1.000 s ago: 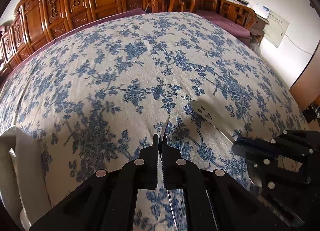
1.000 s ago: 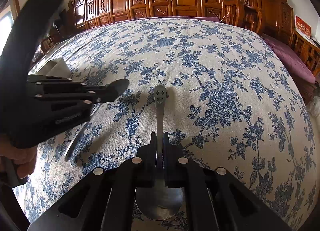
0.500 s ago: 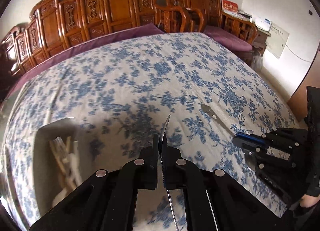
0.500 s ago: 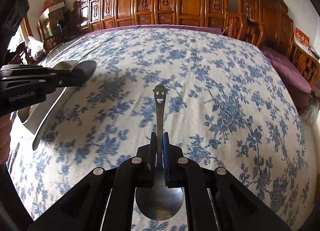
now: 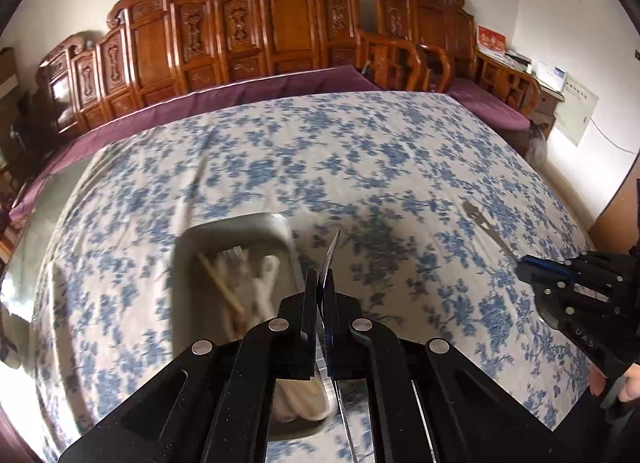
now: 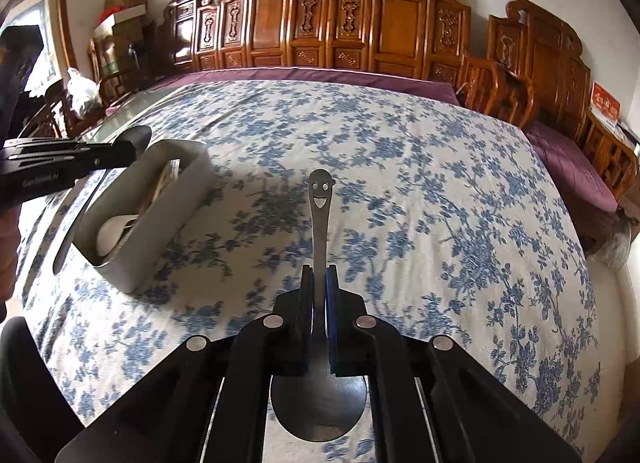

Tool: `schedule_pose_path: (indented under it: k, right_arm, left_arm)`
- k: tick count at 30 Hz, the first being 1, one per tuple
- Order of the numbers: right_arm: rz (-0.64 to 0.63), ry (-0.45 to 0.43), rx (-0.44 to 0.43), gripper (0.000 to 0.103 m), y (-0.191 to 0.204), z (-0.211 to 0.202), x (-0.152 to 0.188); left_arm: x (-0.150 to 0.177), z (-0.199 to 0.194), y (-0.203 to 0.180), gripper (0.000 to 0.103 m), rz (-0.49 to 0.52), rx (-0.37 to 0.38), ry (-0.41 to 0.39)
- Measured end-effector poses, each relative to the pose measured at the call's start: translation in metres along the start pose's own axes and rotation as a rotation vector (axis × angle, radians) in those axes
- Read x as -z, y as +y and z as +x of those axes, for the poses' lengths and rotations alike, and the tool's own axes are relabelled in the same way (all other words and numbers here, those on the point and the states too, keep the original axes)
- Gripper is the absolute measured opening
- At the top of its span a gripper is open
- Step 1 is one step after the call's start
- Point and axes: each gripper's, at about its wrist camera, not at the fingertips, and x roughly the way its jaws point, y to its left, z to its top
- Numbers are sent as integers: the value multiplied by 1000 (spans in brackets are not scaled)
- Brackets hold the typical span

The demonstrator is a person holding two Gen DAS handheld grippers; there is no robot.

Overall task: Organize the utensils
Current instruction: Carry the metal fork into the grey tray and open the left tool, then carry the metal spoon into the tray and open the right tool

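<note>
A blue-flowered cloth (image 6: 420,191) covers the table, backed by carved wooden chairs (image 6: 360,23); a grey bin (image 6: 188,179) of pale utensils stands at the left. The right gripper (image 6: 319,303) is clamped on a smiley-handled spoon (image 6: 320,199); the left gripper (image 5: 320,303) is closed on a thin blade, probably a knife (image 5: 334,247), just beside the bin.

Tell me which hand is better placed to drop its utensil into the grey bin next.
Left, probably. The left tool, shut on a knife, hangs right beside the bin. The right tool, holding the spoon, is farther off to the bin's right.
</note>
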Motion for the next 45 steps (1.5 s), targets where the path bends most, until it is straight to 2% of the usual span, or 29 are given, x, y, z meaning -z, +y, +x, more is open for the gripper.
schedule_pose_path:
  k: [9,23,30,38,45]
  right_arm:
    - [-59,-11,-17,7,37,-7,-15]
    - [-116,-19,-46,7,69,-5,-27]
    - [-137,-20,-61,7,79,4,-31]
    - [-149,-16,-80,7,93,15,-35]
    - [-149,-4,-89,7,102,24,-36]
  left_arm:
    - [8,0,39,2,-34,-45,15]
    - [16,36,71,2,-102,-61,36]
    - [22,54,76,2,-107,-71,48]
    - [25,61,71,2,-62,-87,55]
    - [29,63,76,2,-86,-58,70]
